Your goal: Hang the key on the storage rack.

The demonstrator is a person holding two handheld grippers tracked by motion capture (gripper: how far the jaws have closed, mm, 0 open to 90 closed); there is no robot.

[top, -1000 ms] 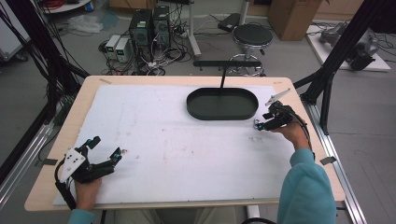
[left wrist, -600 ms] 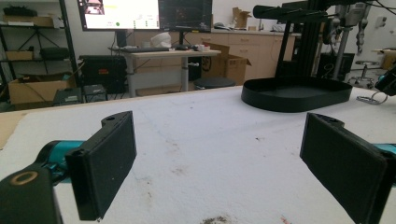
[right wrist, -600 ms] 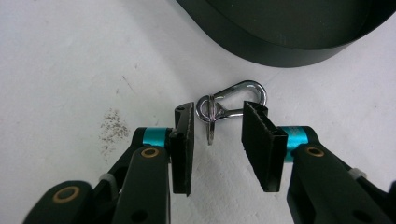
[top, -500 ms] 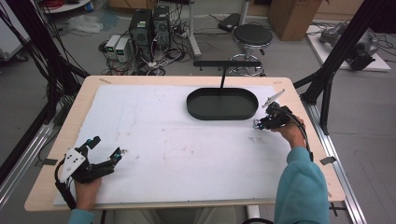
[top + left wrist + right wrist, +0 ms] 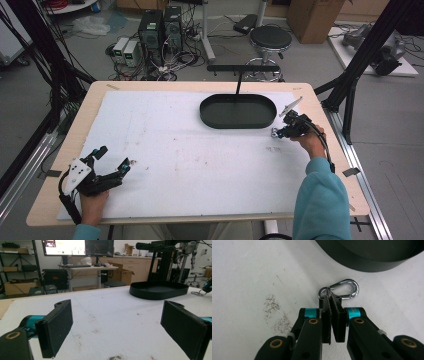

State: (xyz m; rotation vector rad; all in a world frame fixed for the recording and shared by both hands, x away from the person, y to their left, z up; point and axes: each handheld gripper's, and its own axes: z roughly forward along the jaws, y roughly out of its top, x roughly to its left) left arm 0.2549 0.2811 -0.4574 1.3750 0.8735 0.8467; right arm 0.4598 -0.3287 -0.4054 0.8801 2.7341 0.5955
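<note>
Jaws of the right gripper (image 5: 331,298) were pressed together on the ring end of a silver carabiner (image 5: 342,288), with only a thin slit between the black pads. The clip's spring-gate loop stuck out past the tips, pointing toward the curved wall of the black oval tray (image 5: 372,257) just beyond it, and it did not touch that wall. In the high view this gripper (image 5: 276,132) sat at the right side of the table, just near of the tray's right end (image 5: 270,116), with the carabiner (image 5: 274,133) a small bright speck at its tip; whether the clip rested on the white mat (image 5: 190,150) or hung just above it could not be told. A hand in a teal sleeve (image 5: 322,200) held the tool.

The left gripper (image 5: 116,161) lay at the near left corner of the table, held by the other hand (image 5: 92,202), low over the mat. Its jaws stood wide apart with nothing between them. In the left gripper view the two black pads (image 5: 56,327) framed bare, lightly soiled white mat (image 5: 112,315), and the tray (image 5: 160,288) appeared far off to the right with the carabiner (image 5: 197,293) just beside its right end. A black stand with a horizontal bar (image 5: 242,68) rose at the tray's far side
</note>
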